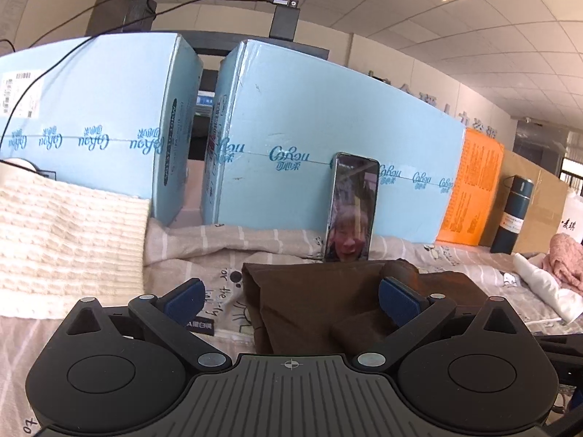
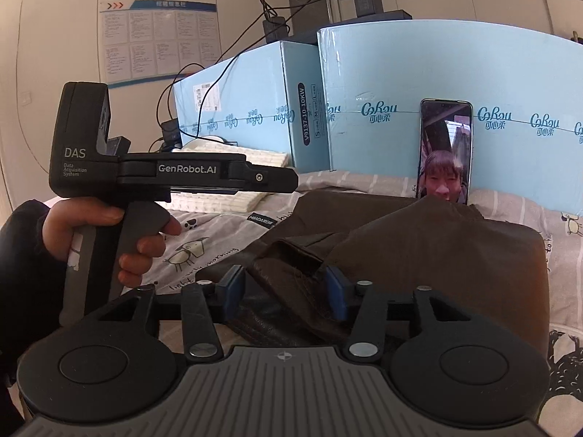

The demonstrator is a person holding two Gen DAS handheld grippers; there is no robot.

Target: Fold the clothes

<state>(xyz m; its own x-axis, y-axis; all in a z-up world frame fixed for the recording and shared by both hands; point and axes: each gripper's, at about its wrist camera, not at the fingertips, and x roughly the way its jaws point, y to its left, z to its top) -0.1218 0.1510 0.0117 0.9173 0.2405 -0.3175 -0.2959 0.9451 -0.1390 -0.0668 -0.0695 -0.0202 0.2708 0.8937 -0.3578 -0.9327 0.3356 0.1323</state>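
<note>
While the brown garment lies in a partly folded heap on the bed sheet, just in front of the phone leaning on the blue boxes, the step in hand looks like the gap between two folds. Furthest left, a cream knitted garment rests already folded beside the boxes. Next to it, the left claw stands spread wide over the brown cloth, its blue pads pressing on nothing; the right wrist view shows the person's left hand around its handle. Further right, the right claw is half spread, with a stitched hem of the brown garment bunched between its pads, which do not seem to pinch it. Far right, a dark flask and a heap of pink and white clothes wait near the bed's edge. Judging from this, the next move calls for choosing a fresh edge, closing both claws on it and carrying it across evenly so the layers stay flat.
</note>
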